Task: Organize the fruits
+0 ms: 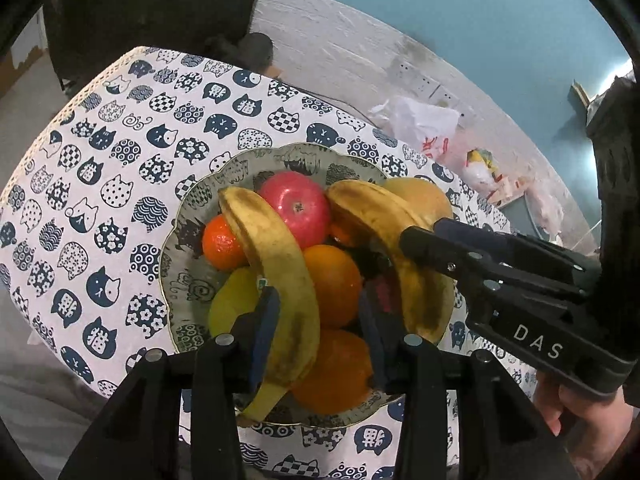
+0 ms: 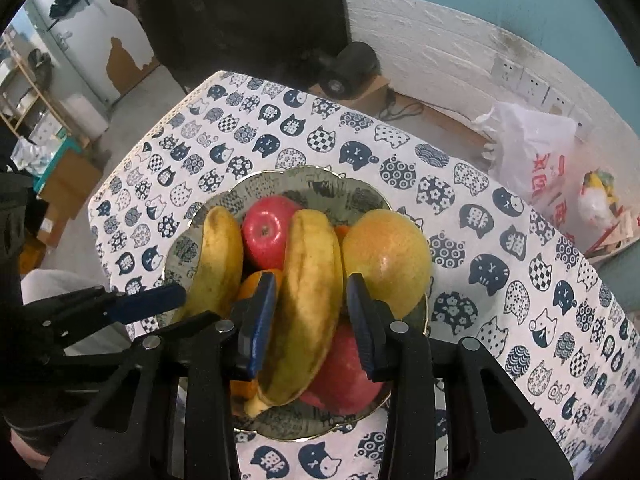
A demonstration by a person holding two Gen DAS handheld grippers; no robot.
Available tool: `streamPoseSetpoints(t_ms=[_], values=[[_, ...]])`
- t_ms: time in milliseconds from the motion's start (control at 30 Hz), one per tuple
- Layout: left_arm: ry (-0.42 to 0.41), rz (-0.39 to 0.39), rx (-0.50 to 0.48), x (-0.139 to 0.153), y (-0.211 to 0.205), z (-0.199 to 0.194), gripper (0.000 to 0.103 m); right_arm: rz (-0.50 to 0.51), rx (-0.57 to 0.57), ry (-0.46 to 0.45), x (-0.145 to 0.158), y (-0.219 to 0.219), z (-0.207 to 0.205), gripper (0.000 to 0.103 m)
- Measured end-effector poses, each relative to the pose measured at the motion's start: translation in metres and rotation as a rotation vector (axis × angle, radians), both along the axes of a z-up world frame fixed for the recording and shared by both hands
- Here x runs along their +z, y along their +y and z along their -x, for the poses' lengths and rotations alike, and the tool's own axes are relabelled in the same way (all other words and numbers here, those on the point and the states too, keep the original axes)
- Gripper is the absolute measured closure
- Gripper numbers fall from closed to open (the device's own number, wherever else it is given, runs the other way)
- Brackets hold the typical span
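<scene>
A patterned bowl (image 1: pixel 240 168) heaped with fruit stands on the bench (image 1: pixel 120 160), which is covered by a white cloth printed with dark blue cat faces; the bowl serves as the landmark here.

The left gripper (image 1: pixel 318 332) hangs over the near rim of the bowl with its blue-padded fingers (image 1: pixel 266 324) spread. Between them lies the left banana (image 1: pixel 276 272), its stem end pointing out over the near rim; one pad sits just beside the banana's flank, the other pad stands apart from it, so the fingers are not pinching it. Under and beside this banana lie two oranges (image 1: pixel 334 288), a smaller orange fruit (image 1: pixel 222 246) toward the bowl's left side, and a yellow-green fruit (image 1: pixel 232 300) at the near left.

The right gripper (image 2: pixel 312 320) also hovers at the bowl's near rim, fingers (image 2: pixel 366 328) spread, straddling the right banana (image 2: pixel 308 300). Neither pad clearly presses the peel; a gap shows on the right side. This banana rests on a red apple (image 2: pixel 344 372) at the near side of the bowl. A second red apple (image 2: pixel 266 232) sits at the bowl's far middle, between the two bananas, and a large yellow-orange mango (image 2: pixel 386 256) fills the bowl's right side.

Beyond the bowl, off the bench's far right edge, lies a white plastic bag (image 2: pixel 532 152) against the wall.
</scene>
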State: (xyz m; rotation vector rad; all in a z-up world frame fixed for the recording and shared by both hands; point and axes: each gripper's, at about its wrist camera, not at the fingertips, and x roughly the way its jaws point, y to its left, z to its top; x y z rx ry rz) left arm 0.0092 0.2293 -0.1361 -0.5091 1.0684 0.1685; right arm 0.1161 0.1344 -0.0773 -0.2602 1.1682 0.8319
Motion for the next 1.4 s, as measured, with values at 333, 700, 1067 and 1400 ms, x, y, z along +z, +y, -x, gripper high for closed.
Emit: streamPoseSetpoints(t_ms=[333,700,1067,1400], values=[[-0.027,-0.073,-0.03,0.022,-0.013,0.006,0.052,-0.011,-0.006,-0.032,0.018,-0.014,0.004,0.059],[-0.092,-0.173,-0.034,0.072,-0.034,0.025,0.029,-0.055,-0.066,-0.112,0.066,-0.05,0.015,0.029],[-0.124,-0.287,-0.08,0.11,-0.068,0.036,0.017,-0.071,-0.104,-0.194,0.109,-0.093,0.033,0.027],[-0.151,-0.353,-0.116,0.128,-0.091,0.042,0.012,-0.06,-0.12,-0.247,0.122,-0.125,0.049,0.026]])
